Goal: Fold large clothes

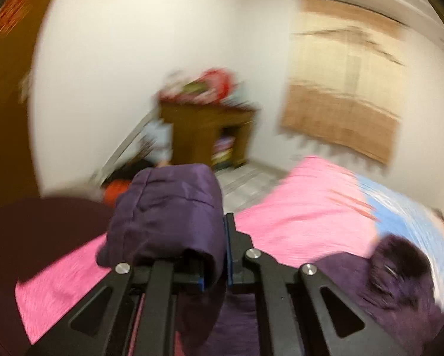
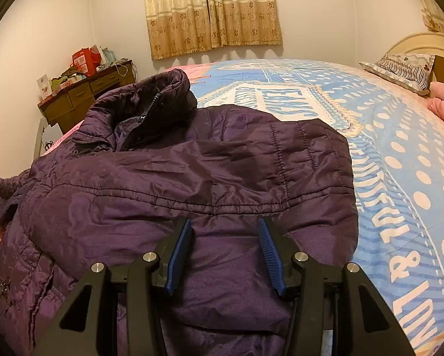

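A dark purple quilted jacket [image 2: 192, 172] lies spread on the bed, with its collar [image 2: 162, 95] at the far left. My right gripper [image 2: 224, 228] hovers over the jacket's near part. It is open, its blue pads [image 2: 180, 252] apart with only flat fabric below them. In the blurred left wrist view my left gripper [image 1: 213, 255] is shut on a bunched fold of the purple jacket [image 1: 168, 213], lifted above the bed. The fold hides the left finger's tip. More of the jacket [image 1: 355, 281] trails off to the lower right.
The bed carries a blue patterned sheet [image 2: 399, 163] and a pink blanket [image 1: 305, 207]. A pillow [image 2: 399, 68] lies by the headboard at the right. A cluttered wooden desk [image 2: 82, 95] stands against the far wall, beside beige curtains [image 2: 213, 12].
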